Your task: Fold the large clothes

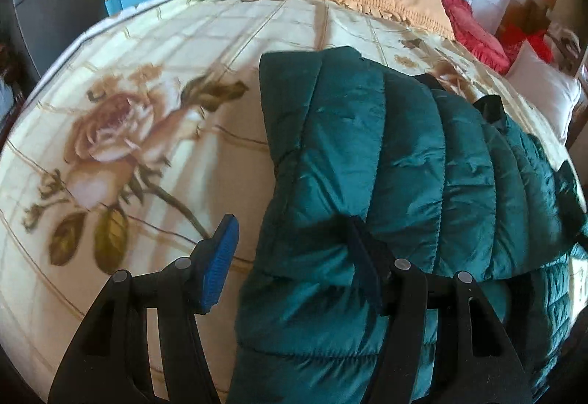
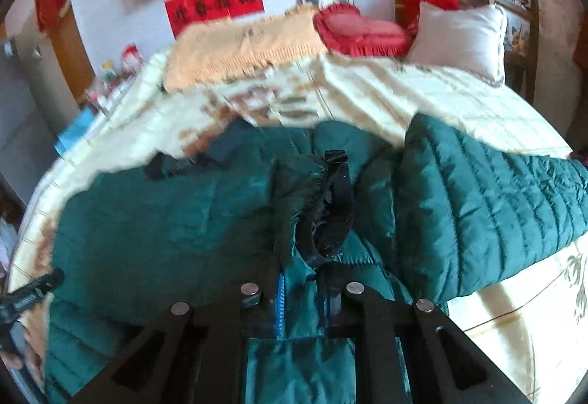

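My right gripper (image 2: 301, 297) clamping green puffer jacket (image 2: 477, 205) fold between pads; left gripper (image 1: 290, 264) hanging half open, jacket edge between fingers, unpinched. Judging mid-fold: next, left closing, both lifting hem across. Jacket sprawling on rose-print bedspread (image 1: 121, 132); pillows, red banner (image 2: 215, 5) beyond.

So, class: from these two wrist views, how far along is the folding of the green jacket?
Done: part of the green padded jacket already lies doubled over itself on the floral bedspread. In hand: the right tongs are shut on a bunched piece of jacket fabric; the left tongs straddle the jacket's edge. Left: one section lies spread out to the side, so the bundle isn't compact.
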`<state>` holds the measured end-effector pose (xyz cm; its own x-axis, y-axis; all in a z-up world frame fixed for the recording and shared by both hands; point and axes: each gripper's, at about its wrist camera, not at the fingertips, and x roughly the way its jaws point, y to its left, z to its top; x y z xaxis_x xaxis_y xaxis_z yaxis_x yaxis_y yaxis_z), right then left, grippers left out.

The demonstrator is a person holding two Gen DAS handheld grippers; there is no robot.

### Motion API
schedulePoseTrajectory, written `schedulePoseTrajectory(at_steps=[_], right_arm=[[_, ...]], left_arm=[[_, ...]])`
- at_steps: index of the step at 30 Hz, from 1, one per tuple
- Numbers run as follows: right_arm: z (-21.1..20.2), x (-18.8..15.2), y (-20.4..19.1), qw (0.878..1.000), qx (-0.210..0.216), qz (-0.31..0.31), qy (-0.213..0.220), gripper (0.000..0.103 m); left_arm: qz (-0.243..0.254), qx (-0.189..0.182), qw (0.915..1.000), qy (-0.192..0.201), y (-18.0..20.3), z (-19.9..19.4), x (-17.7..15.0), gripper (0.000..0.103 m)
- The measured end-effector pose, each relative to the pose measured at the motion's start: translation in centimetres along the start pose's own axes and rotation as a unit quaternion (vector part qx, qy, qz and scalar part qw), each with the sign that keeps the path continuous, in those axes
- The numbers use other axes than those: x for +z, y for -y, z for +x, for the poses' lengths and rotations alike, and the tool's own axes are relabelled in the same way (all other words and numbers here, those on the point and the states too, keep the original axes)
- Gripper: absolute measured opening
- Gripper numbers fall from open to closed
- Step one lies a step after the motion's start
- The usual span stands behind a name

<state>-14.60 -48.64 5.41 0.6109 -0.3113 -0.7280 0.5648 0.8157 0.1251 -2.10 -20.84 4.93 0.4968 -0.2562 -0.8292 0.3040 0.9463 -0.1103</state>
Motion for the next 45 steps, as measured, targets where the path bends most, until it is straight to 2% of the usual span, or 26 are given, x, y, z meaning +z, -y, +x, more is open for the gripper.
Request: schedulePoseTrajectory(at_steps=[2,6,8,9,10,11,13,17,21,24,25,27,29,31,36,39,41,45], right_arm=[[1.4,-0.7,0.5,1.0,-0.003,0.007,-0.022,0.013],[0.9,-1.3,1.3,0.999,0.0,0.017,-0.03,0.014],[-0.2,-1.0,1.3,0.999,-0.007,0.016,-0.034,0.033],[-1.2,-0.7,1.1,0.999,-0.025,0.009,-0.025,0.056],[-2.4,-0.6,0.9,0.999,-0.031,0.006,-0.006,0.072],[-3.5,-0.4,0.5,0.999,-0.029,0.003,0.014,0.075],[-5.5,0.2,-0.9,0.999,-0.019,-0.015,0.044,0.075],[-6.0,1.2,-6.1,0.995,0.036,-0.078,0.042,0.075],[-2.7,1.3,-11.2,0.989,0.079,-0.122,0.017,0.075],[0.8,0.9,-13.1,0.989,0.071,-0.129,0.004,0.075],[1.9,0.6,-13.3,0.989,0.068,-0.128,-0.002,0.075],[4.1,0.2,-13.3,0.99,0.05,-0.128,-0.014,0.075],[5.9,0.2,-12.9,0.992,0.044,-0.115,-0.021,0.075],[6.8,0.3,-12.3,0.993,0.045,-0.103,-0.017,0.079],[6.6,0.8,-12.1,0.993,0.043,-0.104,-0.02,0.08],[3.8,0.9,-11.2,0.993,0.066,-0.094,-0.009,0.08],[1.1,0.7,-9.7,0.993,0.077,-0.085,0.019,0.08],[-1.2,-0.4,-6.9,0.994,0.055,-0.086,0.043,0.078]], left_arm=[[-0.009,-0.006,0.9999,0.0,-0.3,0.2,-0.3,0.063],[-0.002,-0.003,1.0,-0.001,-0.3,-0.6,-0.2,0.063],[-0.006,-0.001,0.9999,0.012,-0.5,-1.7,0.0,0.063],[-0.013,-0.007,0.9995,0.026,-0.6,-2.6,0.3,0.063],[-0.019,-0.011,0.999,0.039,-0.7,-3.2,0.5,0.063],[-0.022,-0.014,0.9985,0.048,-0.7,-3.7,0.8,0.063],[-0.025,-0.013,0.9979,0.059,-0.4,-4.0,1.6,0.063],[-0.013,0.003,0.9986,0.051,0.9,-2.6,3.1,0.063],[-0.006,0.021,0.999,0.038,2.1,-0.2,3.4,0.063],[-0.01,0.018,0.9994,0.028,2.1,1.7,3.0,0.064],[-0.015,0.013,0.9994,0.028,1.9,2.1,2.8,0.066],[-0.029,0.013,0.999,0.032,1.3,2.7,2.6,0.084],[-0.051,0.004,0.9983,0.027,0.5,3.5,2.5,0.09],[-0.065,-0.008,0.9975,0.024,0.1,3.9,2.3,0.09],[-0.039,0.024,0.9979,0.047,1.4,3.5,2.1,0.09],[-0.038,0.027,0.9975,0.053,1.4,3.4,1.9,0.09],[-0.034,0.033,0.9972,0.057,1.6,3.4,1.9,0.09],[-0.025,0.048,0.9965,0.064,2.0,3.3,1.8,0.09]])
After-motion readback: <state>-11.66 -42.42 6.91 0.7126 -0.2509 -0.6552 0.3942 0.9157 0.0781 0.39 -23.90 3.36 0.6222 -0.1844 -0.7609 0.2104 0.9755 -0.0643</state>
